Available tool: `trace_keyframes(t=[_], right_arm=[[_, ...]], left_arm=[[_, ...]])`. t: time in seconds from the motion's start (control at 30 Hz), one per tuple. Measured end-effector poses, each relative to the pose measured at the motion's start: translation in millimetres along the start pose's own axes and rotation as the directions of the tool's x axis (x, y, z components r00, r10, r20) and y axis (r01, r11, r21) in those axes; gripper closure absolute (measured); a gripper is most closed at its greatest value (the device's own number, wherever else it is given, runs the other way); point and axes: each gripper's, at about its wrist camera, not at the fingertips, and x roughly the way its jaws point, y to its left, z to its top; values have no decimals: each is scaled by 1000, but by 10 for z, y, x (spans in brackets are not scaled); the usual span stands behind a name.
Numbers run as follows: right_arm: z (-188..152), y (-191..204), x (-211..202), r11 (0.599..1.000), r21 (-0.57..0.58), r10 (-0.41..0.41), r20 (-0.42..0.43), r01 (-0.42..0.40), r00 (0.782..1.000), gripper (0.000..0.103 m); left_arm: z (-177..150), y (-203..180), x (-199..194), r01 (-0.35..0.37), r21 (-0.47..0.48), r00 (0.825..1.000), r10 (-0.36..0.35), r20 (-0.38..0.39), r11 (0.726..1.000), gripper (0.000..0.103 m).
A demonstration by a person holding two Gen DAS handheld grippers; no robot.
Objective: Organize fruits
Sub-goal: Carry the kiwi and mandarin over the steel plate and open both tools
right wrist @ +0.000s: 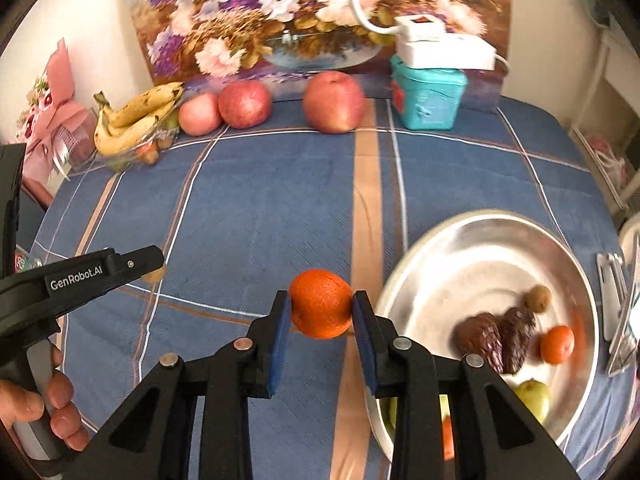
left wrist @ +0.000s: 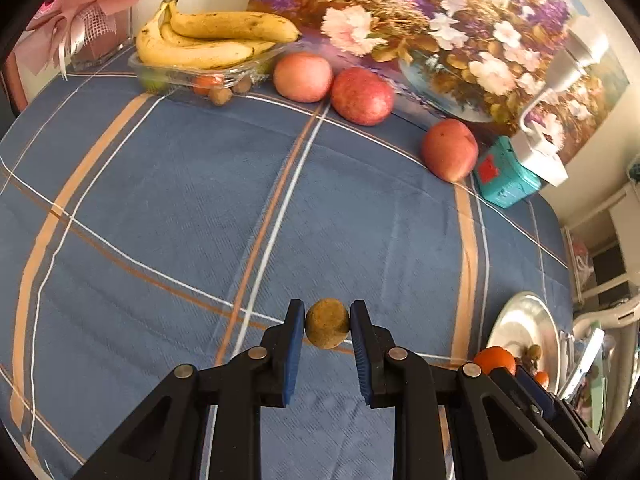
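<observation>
My left gripper (left wrist: 327, 322) is shut on a small round brown fruit (left wrist: 327, 323) and holds it above the blue checked cloth; it also shows at the left of the right wrist view (right wrist: 154, 270). My right gripper (right wrist: 321, 306) is shut on an orange tangerine (right wrist: 321, 304), just left of a round metal plate (right wrist: 472, 248). The plate holds two dark brown fruits (right wrist: 496, 340), a small tangerine (right wrist: 557, 345), a small brown fruit (right wrist: 538, 298) and a green fruit (right wrist: 534, 398). The tangerine (left wrist: 494, 360) and plate (left wrist: 520, 320) show at the left wrist view's lower right.
At the back, a clear tray (left wrist: 192, 70) holds bananas (left wrist: 208, 40) over small fruits. Three red apples (right wrist: 334, 102) lie along a flower painting (right wrist: 320, 12). A teal box (right wrist: 428, 96) carries a white device (right wrist: 436, 46). A pink gift box (left wrist: 80, 28) stands far left.
</observation>
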Motion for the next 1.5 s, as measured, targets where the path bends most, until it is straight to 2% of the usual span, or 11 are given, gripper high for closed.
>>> trace_keyframes(t=[0.4, 0.8, 0.93, 1.07, 1.23, 1.33, 1.5], right_arm=[[-210, -212, -236, 997, 68, 24, 1, -24, 1000, 70], [-279, -635, -343, 987, 161, -8, -4, 8, 1000, 70], [-266, -827, -359, 979, 195, -53, -8, 53, 999, 70], [-283, -1104, -337, 958, 277, -65, -24, 69, 998, 70], [-310, -1412, -382, 928, 360, -99, -20, 100, 995, 70], [-314, -1533, -438, 914, 386, -129, -7, 122, 992, 70], [-302, -1581, -432, 911, 395, -125, -7, 118, 992, 70]], left_arm=[[-164, -326, -263, 27, 55, 999, -29, 40, 998, 78], [-330, -785, -194, 55, 158, 998, -57, 12, 986, 78], [-429, -1012, -154, 94, 215, 996, -93, -15, 972, 78], [-550, -1282, -117, 152, 282, 988, -145, -46, 947, 78], [-655, -1516, -65, 185, 346, 983, -176, -58, 920, 78], [-699, -1590, -26, 199, 363, 980, -187, -69, 910, 78], [-725, -1626, 4, 215, 376, 977, -201, -77, 902, 78]])
